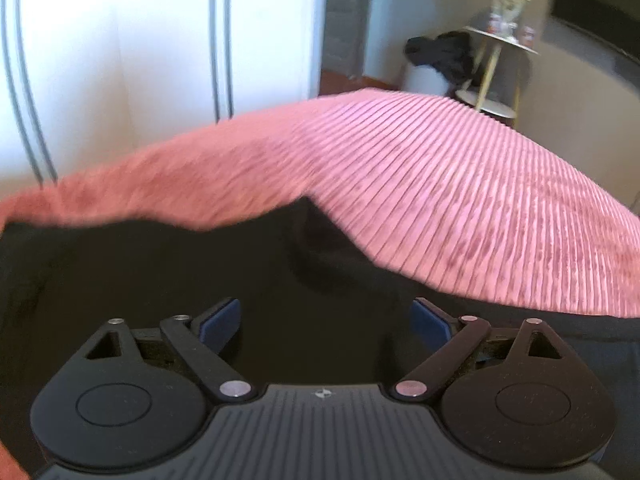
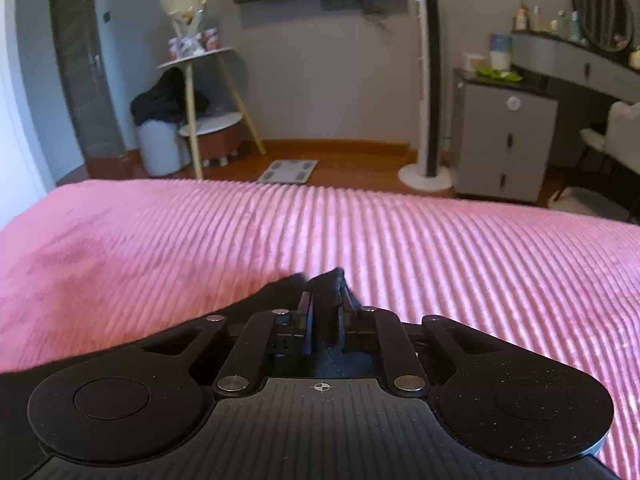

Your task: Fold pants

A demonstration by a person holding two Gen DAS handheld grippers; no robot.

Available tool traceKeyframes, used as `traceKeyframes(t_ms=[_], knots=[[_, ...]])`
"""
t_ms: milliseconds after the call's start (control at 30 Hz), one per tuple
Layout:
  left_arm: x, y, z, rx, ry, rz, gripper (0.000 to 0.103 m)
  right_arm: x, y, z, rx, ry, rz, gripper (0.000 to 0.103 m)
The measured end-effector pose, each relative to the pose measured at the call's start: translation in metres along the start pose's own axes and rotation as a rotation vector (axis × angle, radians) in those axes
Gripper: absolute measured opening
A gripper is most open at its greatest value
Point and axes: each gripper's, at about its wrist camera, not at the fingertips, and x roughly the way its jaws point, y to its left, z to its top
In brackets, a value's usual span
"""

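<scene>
Black pants [image 1: 160, 264] lie on a pink ribbed bedspread [image 1: 460, 184] and fill the lower half of the left wrist view. My left gripper [image 1: 324, 316] hovers over them with its blue-padded fingers [image 1: 220, 320] spread wide apart and nothing pinched. In the right wrist view a fold of the pants [image 2: 276, 296] rises from the bedspread [image 2: 440, 240] into my right gripper [image 2: 325, 304]. Its jaws are closed tight on the black cloth, and a tip of fabric sticks out beyond them.
A white wardrobe [image 1: 120, 60] stands past the bed's left side. Beyond the foot of the bed are a small round side table [image 2: 200, 60], a white bin with dark clothing [image 2: 160, 148], a floor scale [image 2: 288, 172], a tower fan [image 2: 428, 80] and a grey drawer unit [image 2: 504, 140].
</scene>
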Motion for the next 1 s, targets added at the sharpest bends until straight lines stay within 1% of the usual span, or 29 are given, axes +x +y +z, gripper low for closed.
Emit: traceKeyframes(t_ms=[67,100,133,200,233,267,300,333,367,400,433,467,500,533,567,633,700,733,767,833,867,900,933,1000], knots=[[0.005,-0.014,0.005,0.1,-0.029,-0.004,0.092,0.003,0.003,0.0,0.003,-0.006,-0.028,0.013],[0.007,-0.02,0.007,0.145,-0.032,-0.014,0.092,0.005,0.009,0.0,-0.021,-0.011,-0.046,0.013],[0.01,-0.025,0.008,0.191,-0.033,-0.031,0.092,0.008,0.015,0.0,-0.044,-0.015,-0.059,0.013],[0.011,-0.034,0.009,0.278,-0.038,-0.094,0.092,0.015,0.025,0.002,-0.067,-0.007,-0.084,0.013],[0.01,-0.039,0.008,0.321,-0.047,-0.113,0.092,0.022,0.031,0.004,-0.103,0.028,-0.11,0.014],[0.009,-0.043,0.007,0.364,-0.056,-0.123,0.092,0.028,0.036,0.005,-0.149,0.065,-0.142,0.019],[0.009,-0.046,0.006,0.397,-0.056,-0.147,0.092,0.029,0.043,0.005,-0.194,0.067,-0.179,0.024],[0.01,-0.048,0.005,0.415,-0.048,-0.18,0.092,0.024,0.049,0.005,-0.226,0.031,-0.185,0.034],[0.009,-0.049,0.005,0.427,-0.037,-0.221,0.092,0.014,0.055,0.004,-0.256,-0.023,-0.15,0.046],[0.008,-0.051,0.004,0.438,-0.031,-0.265,0.092,0.005,0.061,0.003,-0.277,-0.066,-0.103,0.055],[0.009,-0.052,0.004,0.449,-0.03,-0.303,0.092,-0.004,0.066,0.002,-0.297,-0.09,-0.025,0.064],[0.01,-0.053,0.004,0.461,-0.026,-0.33,0.092,-0.008,0.073,0.0,-0.321,-0.064,0.092,0.063],[0.012,-0.057,0.002,0.474,-0.024,-0.335,0.092,-0.008,0.081,-0.003,-0.352,-0.012,0.197,0.062],[0.015,-0.061,0.002,0.486,-0.024,-0.323,0.092,-0.008,0.091,-0.009,-0.397,0.023,0.256,0.059],[0.018,-0.064,0.001,0.485,-0.018,-0.314,0.092,-0.008,0.101,-0.017,-0.461,0.042,0.289,0.059],[0.022,-0.066,0.001,0.447,0.019,-0.302,0.092,-0.004,0.12,-0.033,-0.581,0.072,0.336,0.06],[0.023,-0.061,0.0,0.377,0.051,-0.295,0.092,0.003,0.133,-0.042,-0.622,0.118,0.375,0.061],[0.023,-0.058,-0.002,0.343,0.064,-0.288,0.092,0.007,0.138,-0.043,-0.636,0.129,0.395,0.062],[0.022,-0.054,-0.002,0.319,0.082,-0.285,0.092,0.011,0.142,-0.042,-0.654,0.131,0.403,0.067],[0.017,-0.048,-0.006,0.298,0.101,-0.282,0.093,0.016,0.151,-0.043,-0.695,0.15,0.436,0.073],[0.015,-0.045,-0.008,0.302,0.104,-0.269,0.093,0.021,0.155,-0.043,-0.714,0.197,0.468,0.076],[0.012,-0.042,-0.009,0.305,0.103,-0.244,0.093,0.023,0.16,-0.043,-0.724,0.245,0.49,0.075],[0.009,-0.04,-0.01,0.305,0.097,-0.23,0.093,0.025,0.163,-0.044,-0.741,0.276,0.5,0.07],[0.006,-0.034,-0.01,0.293,0.095,-0.229,0.095,0.021,0.168,-0.047,-0.782,0.278,0.512,0.059]])
